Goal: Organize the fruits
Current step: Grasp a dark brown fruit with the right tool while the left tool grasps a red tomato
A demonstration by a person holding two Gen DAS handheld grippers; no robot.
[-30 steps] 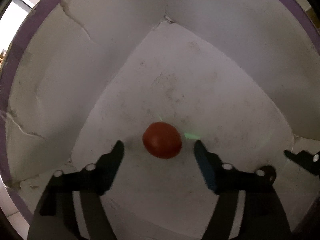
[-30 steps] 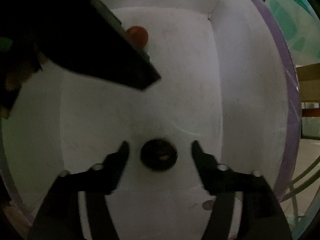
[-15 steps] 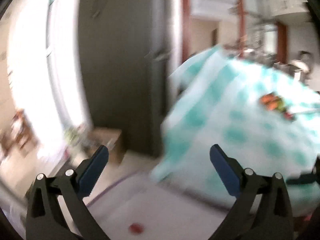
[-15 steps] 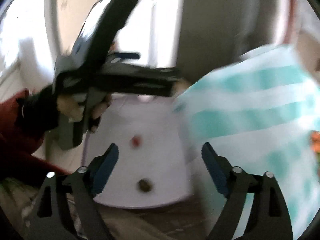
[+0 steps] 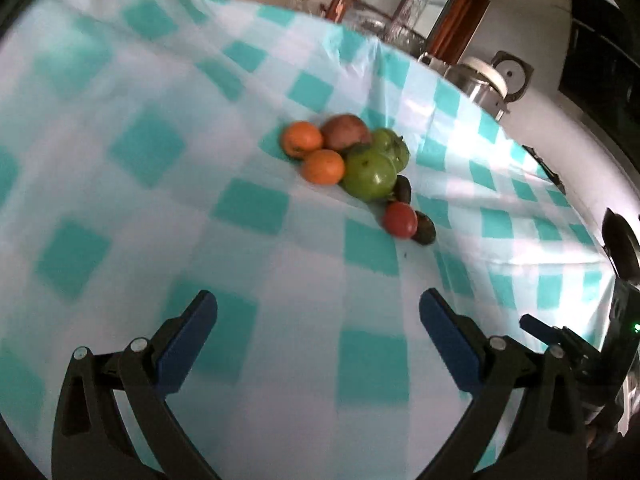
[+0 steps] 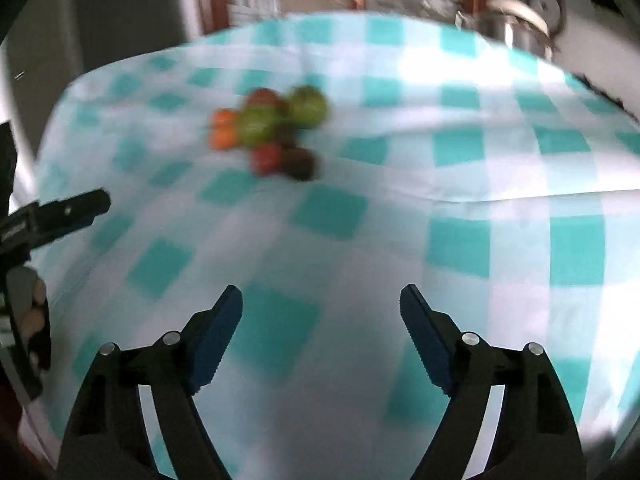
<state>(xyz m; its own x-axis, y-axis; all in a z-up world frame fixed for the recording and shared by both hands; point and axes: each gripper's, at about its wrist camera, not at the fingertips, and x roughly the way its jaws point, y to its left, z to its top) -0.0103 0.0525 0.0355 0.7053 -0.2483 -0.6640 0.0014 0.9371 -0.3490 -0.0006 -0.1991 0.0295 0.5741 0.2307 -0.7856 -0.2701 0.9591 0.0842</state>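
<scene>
In the left wrist view, the left gripper [image 5: 318,312] is hanging above the checked tablecloth [image 5: 152,152] with its blue-padded jaws standing wide apart and nothing between them. It is angled down toward the pile of fruit [image 5: 356,168], which is lying well ahead of the fingertips: two oranges [image 5: 323,166] at the left of the pile, a reddish fruit behind them, two green tomatoes [image 5: 369,174] in the middle, and a small red tomato [image 5: 399,219] at the near edge with dark fruits just beside it. Judging by the empty jaws facing the pile, the step in hand is reaching for the next piece to sort. The next move calls for bringing the gripper down and forward over one fruit, most likely the red tomato at the near edge, and straddling it without knocking its neighbours, which are touching it. At the lower right edge of this view a tip of the other tool is showing. In the right wrist view, which is blurred, the right gripper [image 6: 321,308] is also tilting down over the cloth, its jaws closing somewhat yet holding nothing. The fruit pile is sitting up and to the left of it, well apart from the fingertips. At the left edge a hand [image 6: 32,312] is gripping the left tool.
</scene>
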